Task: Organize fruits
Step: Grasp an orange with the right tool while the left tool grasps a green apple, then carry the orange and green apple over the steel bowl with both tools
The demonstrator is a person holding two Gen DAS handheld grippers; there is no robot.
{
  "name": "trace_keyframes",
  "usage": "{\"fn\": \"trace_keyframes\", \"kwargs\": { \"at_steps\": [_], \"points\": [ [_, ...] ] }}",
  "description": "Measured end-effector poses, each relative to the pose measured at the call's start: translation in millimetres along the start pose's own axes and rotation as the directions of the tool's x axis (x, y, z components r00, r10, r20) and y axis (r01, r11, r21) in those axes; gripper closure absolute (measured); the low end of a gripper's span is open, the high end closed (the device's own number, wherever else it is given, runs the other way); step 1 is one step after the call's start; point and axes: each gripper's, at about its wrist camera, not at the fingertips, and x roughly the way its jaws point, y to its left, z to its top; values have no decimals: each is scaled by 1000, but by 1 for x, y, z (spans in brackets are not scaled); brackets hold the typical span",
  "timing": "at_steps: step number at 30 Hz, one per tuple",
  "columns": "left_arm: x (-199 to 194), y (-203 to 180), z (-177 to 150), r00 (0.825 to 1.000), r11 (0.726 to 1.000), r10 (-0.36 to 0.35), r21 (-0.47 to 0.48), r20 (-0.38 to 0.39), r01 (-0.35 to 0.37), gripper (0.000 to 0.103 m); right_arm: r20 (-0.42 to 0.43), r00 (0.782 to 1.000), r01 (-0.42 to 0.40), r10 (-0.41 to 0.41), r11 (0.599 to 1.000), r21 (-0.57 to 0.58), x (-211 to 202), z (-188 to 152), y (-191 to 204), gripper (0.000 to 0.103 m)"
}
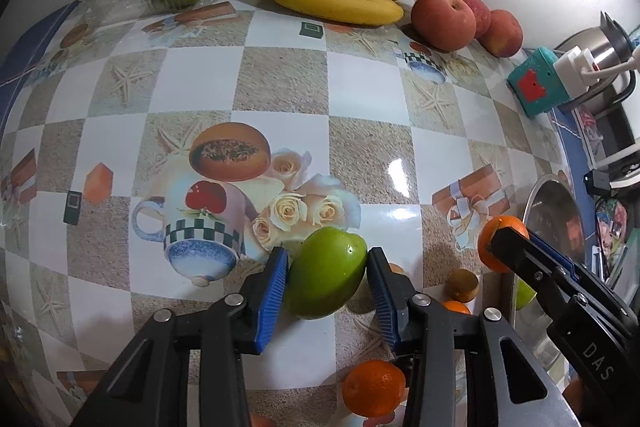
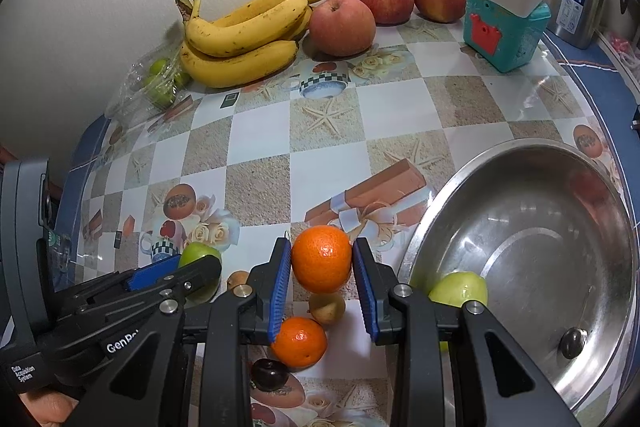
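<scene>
Left gripper (image 1: 327,277): blue pads closed on a green fruit (image 1: 326,273); both pads look to touch its flanks. The grip sits low on the fruit, most of its bulk ahead of the fingertips.
Right gripper (image 2: 321,261): pinching an orange (image 2: 321,259) squarely between its pads, near the fruit's widest part. Looks secure.
Step in hand (judged): both fruits gripped, transfer to the steel bowl (image 2: 520,163) comes next.
Bowl: just right of the right gripper, rim near its outer finger. One pale green fruit (image 2: 460,289) already lies inside by the near rim.
Loose fruit below the grippers: second orange (image 2: 299,341), small brown fruit (image 2: 327,307), dark round fruit (image 2: 269,373), all close together on the checked tablecloth (image 2: 256,187).
Far edge: bananas (image 2: 240,39), three apples (image 2: 342,25), clear bag of green fruits (image 2: 160,79); well apart from the work.
Advice, right: lift straight up before swinging over the rim, so the fingers clear the fruit underneath. Release low, beside the fruit already in the bowl.
Advice, left: smooth skin, oblong shape; it may pivot. Keep wrist steady, lift slowly, wait until the right gripper clears the bowl.
Risk: the two grippers are near each other; crossing paths could knock a fruit loose.
</scene>
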Motion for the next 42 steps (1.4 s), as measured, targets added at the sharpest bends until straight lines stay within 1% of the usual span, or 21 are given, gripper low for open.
{"fn": "trace_keyframes", "kwargs": {
  "at_steps": [6, 12, 16, 19, 26, 30, 32, 37, 42],
  "points": [
    [-11, 6, 3, 1000, 1000, -2, -23, 29, 2, 60, 10, 1000, -6, 6, 1000, 11, -5, 1, -3, 70],
    [-30, 7, 5, 997, 999, -2, -35, 73, 5, 60, 34, 999, -4, 3, 1000, 27, -17, 2, -11, 70],
    [-37, 2, 7, 996, 999, -4, -32, 92, 7, 60, 45, 999, 10, -13, 998, 60, -26, 2, -25, 70],
    [-42, -4, 8, 995, 1000, -19, -20, 100, 21, 60, 51, 998, 29, -33, 996, 86, -31, 2, -39, 70],
    [-44, -29, 9, 994, 999, -24, 36, 102, 20, 60, 74, 991, 93, -107, 981, 172, -49, 0, -82, 70],
    [-46, -48, 8, 994, 997, -26, 79, 105, 17, 60, 84, 983, 137, -161, 961, 242, -62, -3, -114, 70],
    [-47, -59, 7, 994, 994, -30, 105, 105, 19, 60, 87, 981, 144, -173, 952, 271, -67, -5, -126, 70],
    [-47, -92, 2, 994, 983, -35, 184, 102, 15, 60, 93, 974, 162, -205, 925, 343, -80, -11, -156, 70],
    [-47, -130, -7, 994, 962, -42, 271, 100, 13, 60, 96, 970, 175, -225, 913, 368, -88, -16, -170, 70]
  ]
}}
